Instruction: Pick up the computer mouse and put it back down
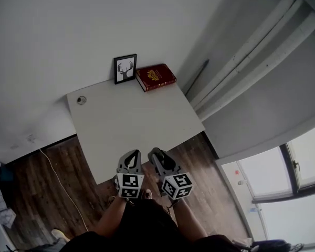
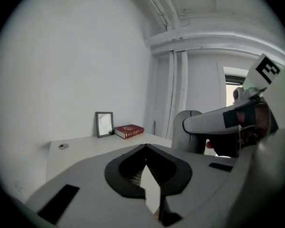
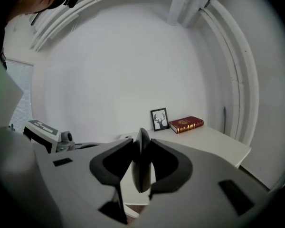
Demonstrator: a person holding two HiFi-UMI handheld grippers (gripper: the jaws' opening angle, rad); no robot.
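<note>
Right now we grip the mouse [image 3: 141,175] edge-on in the right gripper's [image 3: 141,142] part-open jaws, off the desk [image 1: 131,119], by its near edge. The left gripper's [image 2: 146,148] jaws are closed, empty. Such a thin hold could slip and drop it on the floor [image 1: 58,177].

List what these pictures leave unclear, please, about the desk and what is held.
The dark object clamped in right hand-held gripper: right gripper view shows only its edge; head view hides it behind the gripper. Probably the mouse.
The red book: title too small in every view.
The framed picture: washed out by glare in left gripper view.
</note>
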